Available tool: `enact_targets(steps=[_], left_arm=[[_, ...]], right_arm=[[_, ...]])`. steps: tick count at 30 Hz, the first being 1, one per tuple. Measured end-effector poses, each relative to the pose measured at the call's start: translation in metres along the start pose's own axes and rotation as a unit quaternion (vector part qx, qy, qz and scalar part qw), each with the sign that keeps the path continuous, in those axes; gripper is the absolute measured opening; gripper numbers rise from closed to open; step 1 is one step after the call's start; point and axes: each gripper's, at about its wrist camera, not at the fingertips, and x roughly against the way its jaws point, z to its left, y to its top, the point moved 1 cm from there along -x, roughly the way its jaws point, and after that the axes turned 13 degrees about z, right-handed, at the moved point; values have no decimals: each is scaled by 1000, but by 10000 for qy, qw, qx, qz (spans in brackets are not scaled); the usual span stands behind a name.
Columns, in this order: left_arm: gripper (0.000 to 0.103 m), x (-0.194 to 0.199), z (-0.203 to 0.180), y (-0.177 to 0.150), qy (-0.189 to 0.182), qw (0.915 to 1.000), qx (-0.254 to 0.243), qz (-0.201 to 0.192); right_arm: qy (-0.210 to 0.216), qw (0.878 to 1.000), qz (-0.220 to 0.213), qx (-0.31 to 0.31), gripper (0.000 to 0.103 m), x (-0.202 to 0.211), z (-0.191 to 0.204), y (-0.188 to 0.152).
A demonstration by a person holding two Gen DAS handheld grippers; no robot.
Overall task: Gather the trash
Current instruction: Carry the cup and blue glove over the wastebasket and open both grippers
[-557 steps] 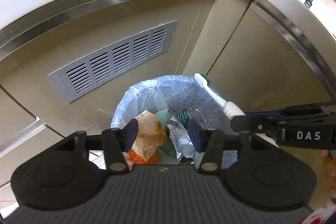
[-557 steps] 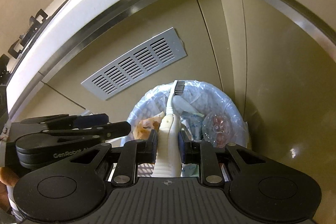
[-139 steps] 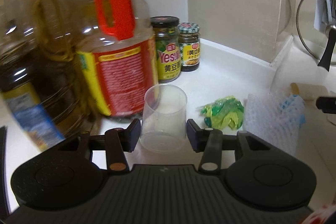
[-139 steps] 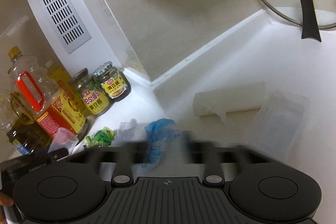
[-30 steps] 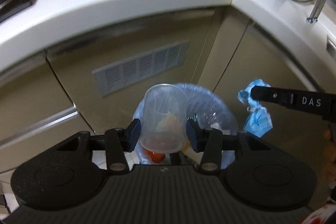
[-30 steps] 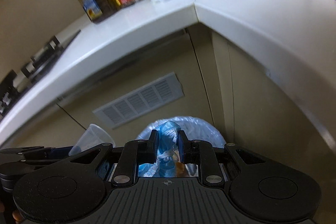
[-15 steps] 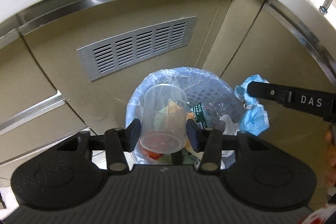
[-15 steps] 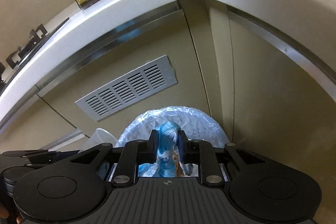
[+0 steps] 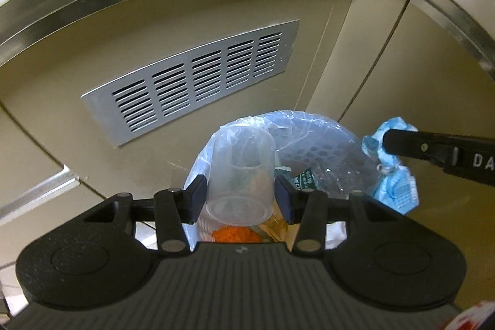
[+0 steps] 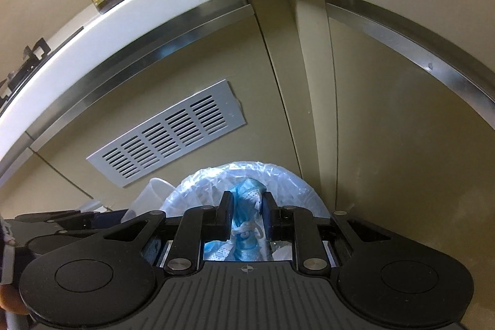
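1. Left wrist view: the left gripper (image 9: 239, 200) has dropped closer to the bin (image 9: 309, 129) than a second ago; the counter edge has slid to the top of the view and the vent (image 9: 191, 82) looks larger. Its jaws are half spread, pinching the clear cup (image 9: 239, 175) by its sides, mouth pointing away. The cup now hangs right over the bin's near-left rim, above the orange scrap (image 9: 232, 234) already inside.

2. Same view, right side: the right gripper's fingers (image 9: 402, 141) reach in, the blue mask (image 9: 393, 175) dangling from them just at the bin's right rim.

3. Right wrist view: the right gripper (image 10: 246, 215) has sunk too; the bin liner (image 10: 278, 175) fills more of the lower view. Its jaws sit narrow, pressed on the bunched mask, which hangs over the bin's mouth. The cup (image 10: 154, 194) peeks in at the left.

4. Judgement: both pieces are lined up over the bin, so letting go looks like the next step; the mask sits nearest the rim and could catch on it.
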Motion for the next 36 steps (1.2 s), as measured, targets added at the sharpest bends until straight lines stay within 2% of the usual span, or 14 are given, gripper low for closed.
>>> enact_targets(steps=[5, 6, 7, 8, 10, 18, 27, 28, 30, 36], left_arm=[[44, -7, -4, 3, -40, 9998, -207, -32], [49, -8, -5, 3, -32, 9997, -238, -15], [61, -9, -5, 3, -21, 9997, -257, -4], [63, -8, -5, 3, -30, 9997, -254, -53], [64, -5, -4, 2, -36, 9996, -240, -130], [57, 6, 5, -4, -58, 9998, -181, -42], [56, 17, 8, -11, -131, 9999, -19, -1], [56, 20, 8, -12, -127, 9999, -10, 0], [56, 21, 9, -12, -116, 9999, 1, 5], [56, 26, 7, -15, -60, 10000, 22, 24]], right_arm=[[-14, 10000, -13, -52, 20, -2, -3, 4], [-11, 10000, -15, -63, 20, -2, -3, 5], [-5, 10000, -14, -71, 20, -2, -4, 6], [0, 10000, -15, -78, 20, -2, -4, 6], [4, 10000, -16, -81, 20, -3, -4, 8], [86, 9999, 37, -37, 20, -8, 0, 15], [261, 9996, 111, 61, 21, -18, 7, 22], [309, 9994, 144, 38, 25, -20, 8, 23], [360, 9992, 170, -16, 52, -22, 8, 24], [357, 9991, 229, 25, 54, -22, 10, 23]])
